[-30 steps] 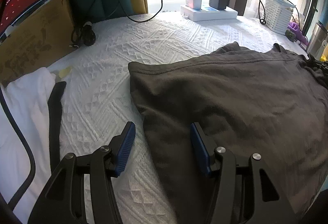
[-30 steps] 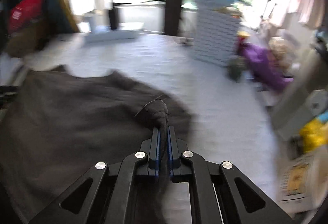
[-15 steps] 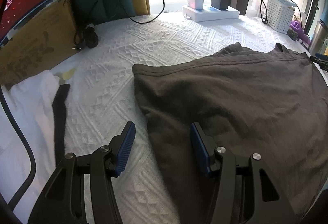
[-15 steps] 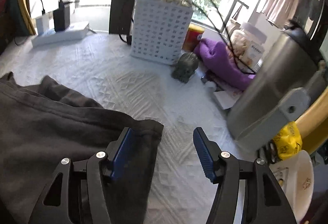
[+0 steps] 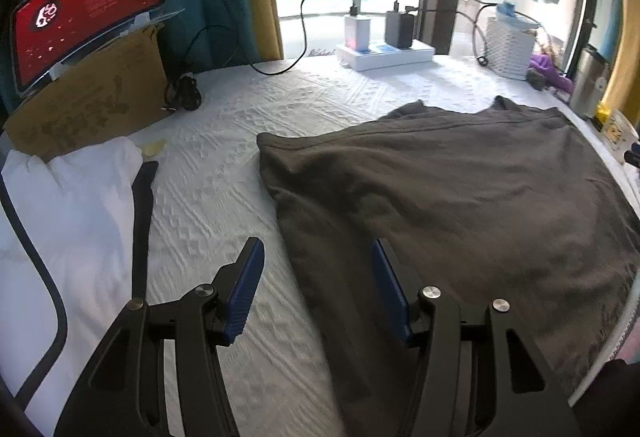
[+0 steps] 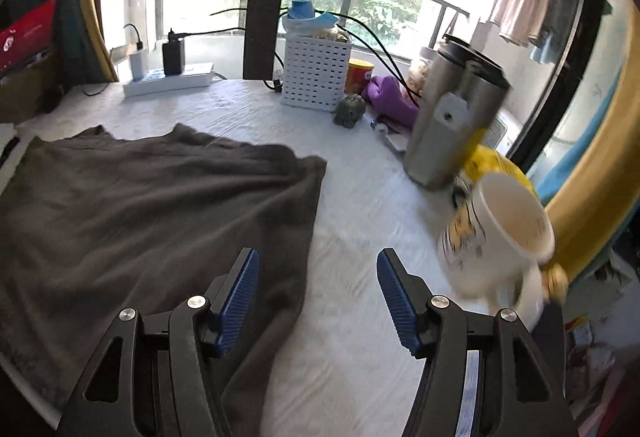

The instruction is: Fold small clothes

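The left gripper hangs over the near left edge of the dark grey garment, its blue-padded fingers spread wide and holding nothing; the garment's edge runs between the two fingers, the left finger over bare white bedspread, the right finger over the cloth; whether either touches is not clear. Left of the fingers lies a white garment with a dark strap across it; ahead to the left a red-screened tablet leans on a cardboard box.

The right gripper is likewise wide and empty; the garment's right edge lies under its left finger, spread flat on the bedspread ahead and to the left; just right of the right finger stands a blurred white and yellow mug, beyond it a steel flask; far ahead a white basket.
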The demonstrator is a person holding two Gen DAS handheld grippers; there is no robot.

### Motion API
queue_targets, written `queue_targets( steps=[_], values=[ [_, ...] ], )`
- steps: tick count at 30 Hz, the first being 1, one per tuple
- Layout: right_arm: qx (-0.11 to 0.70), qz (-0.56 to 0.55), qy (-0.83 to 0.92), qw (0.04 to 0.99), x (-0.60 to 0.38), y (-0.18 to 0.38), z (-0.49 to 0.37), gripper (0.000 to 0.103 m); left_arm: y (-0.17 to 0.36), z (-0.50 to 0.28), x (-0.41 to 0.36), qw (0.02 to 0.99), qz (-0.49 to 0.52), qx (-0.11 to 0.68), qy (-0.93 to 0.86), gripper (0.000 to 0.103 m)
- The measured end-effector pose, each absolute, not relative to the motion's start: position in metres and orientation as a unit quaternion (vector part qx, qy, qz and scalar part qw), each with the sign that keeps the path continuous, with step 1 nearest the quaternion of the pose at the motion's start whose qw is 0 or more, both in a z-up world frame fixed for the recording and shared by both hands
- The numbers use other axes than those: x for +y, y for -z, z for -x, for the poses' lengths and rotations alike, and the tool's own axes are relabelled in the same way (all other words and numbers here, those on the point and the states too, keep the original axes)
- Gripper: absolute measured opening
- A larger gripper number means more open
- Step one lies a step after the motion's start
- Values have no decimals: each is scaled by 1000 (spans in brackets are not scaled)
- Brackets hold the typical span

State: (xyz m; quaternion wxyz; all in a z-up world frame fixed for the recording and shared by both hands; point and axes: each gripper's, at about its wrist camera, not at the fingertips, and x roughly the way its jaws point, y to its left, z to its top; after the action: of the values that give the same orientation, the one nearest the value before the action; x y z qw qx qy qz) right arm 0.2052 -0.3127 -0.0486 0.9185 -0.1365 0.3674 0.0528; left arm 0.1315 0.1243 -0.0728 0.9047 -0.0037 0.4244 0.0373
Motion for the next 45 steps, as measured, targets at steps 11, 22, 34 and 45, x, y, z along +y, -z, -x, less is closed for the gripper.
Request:
queue_targets(
  steps=[11,22,34,45],
  values=[
    [352,99,-52,929,-311,57,-136,64,60,-69,104,922,0,388,-17,69],
    [343,61,-60,936,-326,54,-97,64,79,-21,88,910,-4,415,-10,69],
    [370,77,-67,923,-323,91,-69,52,106,1,85,901,51,430,9,56],
    [378,77,-70,920,-324,89,-80,12,63,10,81,920,22,391,22,5]
  ],
)
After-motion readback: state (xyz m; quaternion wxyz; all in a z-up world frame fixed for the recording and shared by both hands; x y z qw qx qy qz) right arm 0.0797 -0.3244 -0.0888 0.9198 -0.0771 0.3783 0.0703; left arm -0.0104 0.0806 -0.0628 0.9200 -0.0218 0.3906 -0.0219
